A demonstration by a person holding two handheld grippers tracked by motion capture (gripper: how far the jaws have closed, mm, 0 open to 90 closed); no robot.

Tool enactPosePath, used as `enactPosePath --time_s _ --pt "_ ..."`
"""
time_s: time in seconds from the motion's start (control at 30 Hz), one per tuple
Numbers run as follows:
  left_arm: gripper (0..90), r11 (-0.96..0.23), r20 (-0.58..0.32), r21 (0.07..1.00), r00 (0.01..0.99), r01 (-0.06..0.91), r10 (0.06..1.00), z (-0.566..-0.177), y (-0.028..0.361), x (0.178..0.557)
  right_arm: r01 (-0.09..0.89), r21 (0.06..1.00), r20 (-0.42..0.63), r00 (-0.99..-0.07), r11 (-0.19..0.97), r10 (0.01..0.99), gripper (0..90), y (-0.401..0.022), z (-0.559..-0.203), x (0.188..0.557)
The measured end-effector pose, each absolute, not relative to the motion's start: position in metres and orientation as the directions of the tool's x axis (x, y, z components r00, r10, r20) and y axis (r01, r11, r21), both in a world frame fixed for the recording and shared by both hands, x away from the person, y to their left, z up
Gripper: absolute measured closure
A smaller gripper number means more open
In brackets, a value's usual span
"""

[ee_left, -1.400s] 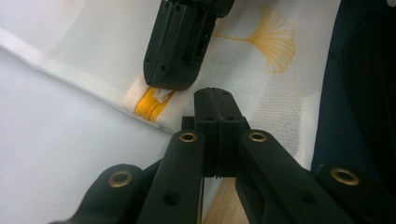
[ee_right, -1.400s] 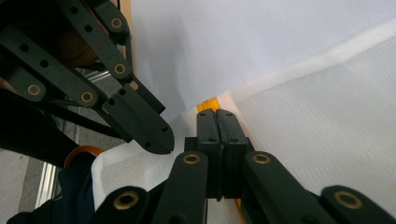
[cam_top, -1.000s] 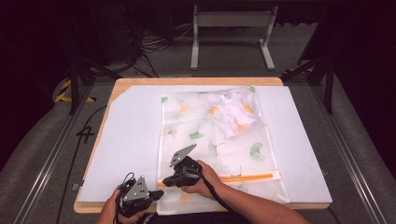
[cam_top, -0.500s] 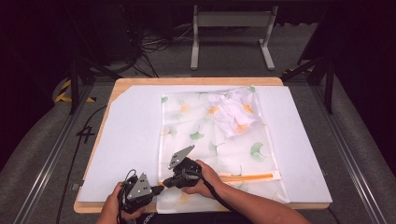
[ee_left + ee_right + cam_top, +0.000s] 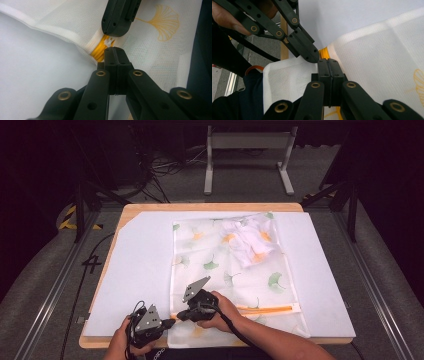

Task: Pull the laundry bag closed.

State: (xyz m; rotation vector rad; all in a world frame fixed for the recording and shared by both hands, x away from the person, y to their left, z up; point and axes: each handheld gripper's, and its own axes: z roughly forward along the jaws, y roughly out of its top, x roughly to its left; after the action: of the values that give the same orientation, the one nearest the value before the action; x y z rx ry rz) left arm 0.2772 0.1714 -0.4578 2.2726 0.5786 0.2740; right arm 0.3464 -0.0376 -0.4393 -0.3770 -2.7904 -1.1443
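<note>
Near the front edge of the surface we see a mesh bag lying flat, a white bundle inside its far end. Both tools meet at the left end of its orange zipper: the left hand-held gripper is clenched at the zipper's end, seemingly to anchor it, while the right hand-held gripper is clenched beside it, on what we cannot tell, probably the slider. We read no brand or writing; the bag bears only ginkgo-leaf prints.
</note>
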Motion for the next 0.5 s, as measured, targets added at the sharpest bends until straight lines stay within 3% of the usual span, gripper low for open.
enactPosePath --time_s 0.5 --pt "90.0 -0.604 0.013 0.729 0.875 0.323 0.484 -0.4583 0.1722 0.2776 0.257 0.669 0.17 -0.966 0.697 0.194 90.0 -0.0454 -0.4389 0.3473"
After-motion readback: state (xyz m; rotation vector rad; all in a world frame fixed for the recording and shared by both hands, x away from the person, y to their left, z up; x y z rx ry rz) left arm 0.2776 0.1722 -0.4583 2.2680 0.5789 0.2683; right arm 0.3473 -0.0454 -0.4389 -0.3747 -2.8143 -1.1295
